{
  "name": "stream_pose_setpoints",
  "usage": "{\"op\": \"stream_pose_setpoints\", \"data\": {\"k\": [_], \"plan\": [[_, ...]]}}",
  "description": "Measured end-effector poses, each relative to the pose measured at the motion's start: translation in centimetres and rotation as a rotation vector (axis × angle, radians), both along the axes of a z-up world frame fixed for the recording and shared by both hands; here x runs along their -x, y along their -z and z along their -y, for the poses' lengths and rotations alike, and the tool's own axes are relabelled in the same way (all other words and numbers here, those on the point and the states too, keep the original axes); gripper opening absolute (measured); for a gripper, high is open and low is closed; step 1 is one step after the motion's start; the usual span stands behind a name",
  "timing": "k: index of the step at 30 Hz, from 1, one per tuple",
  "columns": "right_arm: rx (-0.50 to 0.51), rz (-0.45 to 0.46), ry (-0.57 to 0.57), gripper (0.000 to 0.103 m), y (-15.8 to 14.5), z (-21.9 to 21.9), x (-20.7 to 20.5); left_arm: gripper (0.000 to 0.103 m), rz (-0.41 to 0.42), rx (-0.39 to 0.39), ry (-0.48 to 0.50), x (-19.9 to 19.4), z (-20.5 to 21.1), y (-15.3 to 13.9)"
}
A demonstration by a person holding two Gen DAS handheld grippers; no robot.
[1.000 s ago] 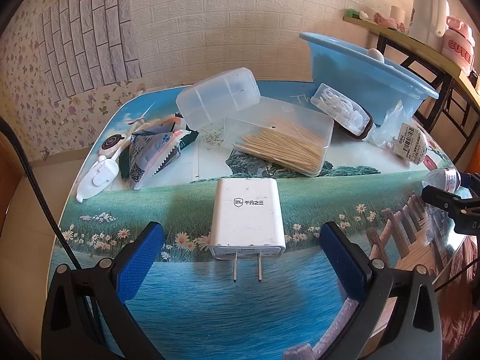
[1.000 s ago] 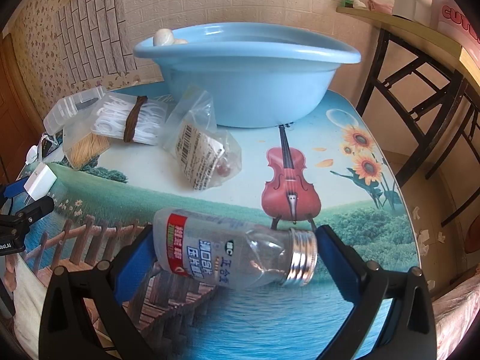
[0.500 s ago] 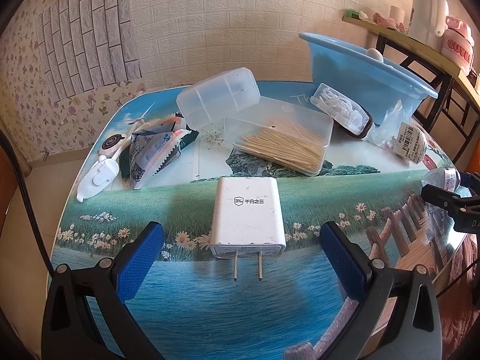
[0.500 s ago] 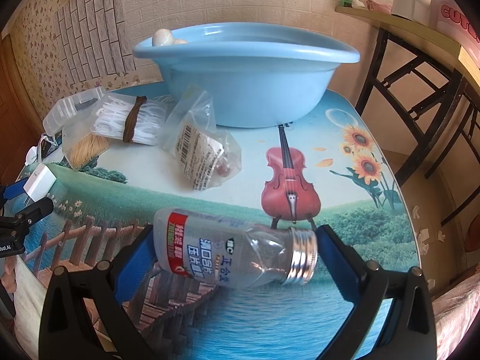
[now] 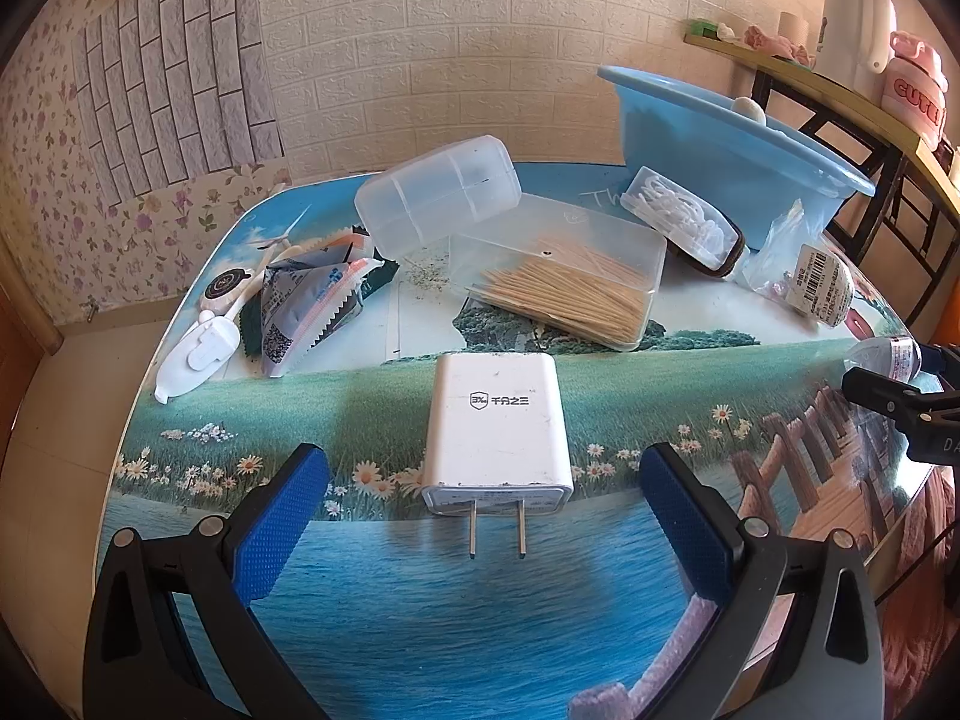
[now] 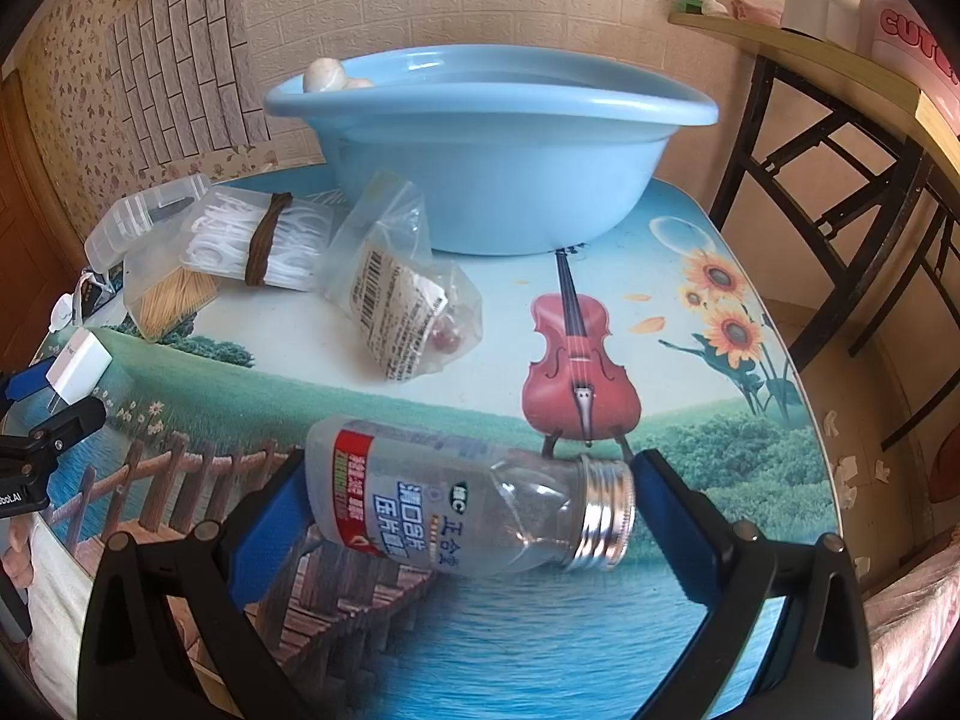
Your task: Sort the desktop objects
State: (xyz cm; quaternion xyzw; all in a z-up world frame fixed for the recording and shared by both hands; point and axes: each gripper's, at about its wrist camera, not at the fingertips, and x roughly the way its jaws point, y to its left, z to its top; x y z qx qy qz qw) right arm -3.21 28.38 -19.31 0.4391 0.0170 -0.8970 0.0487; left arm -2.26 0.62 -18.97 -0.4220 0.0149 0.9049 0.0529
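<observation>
A white wall charger (image 5: 497, 427) lies flat on the printed table, prongs toward me, between the wide-open jaws of my left gripper (image 5: 480, 498), touching neither pad. A clear empty bottle (image 6: 462, 495) with a red label and a silver screw neck lies on its side between the open jaws of my right gripper (image 6: 468, 510); its neck is close to the right pad (image 6: 672, 516). The charger also shows in the right wrist view (image 6: 78, 366). A blue basin (image 6: 492, 144) stands at the back of the table.
A clear box of toothpicks (image 5: 564, 288), a frosted lidded case (image 5: 438, 198), a floss-pick box (image 5: 684, 228), a labelled plastic bag (image 6: 402, 294), snack packets (image 5: 306, 306) and a white tool (image 5: 192, 354) crowd the table's far half. A black-framed shelf (image 6: 840, 120) stands to the right.
</observation>
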Motion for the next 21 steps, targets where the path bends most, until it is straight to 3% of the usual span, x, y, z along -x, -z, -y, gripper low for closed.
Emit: {"op": "stream_pose_setpoints", "data": {"k": [21], "plan": [[0.0, -0.001, 0.0, 0.103, 0.03, -0.04, -0.04, 0.103, -0.002, 0.001, -0.005, 0.08, 0.01, -0.08]]}}
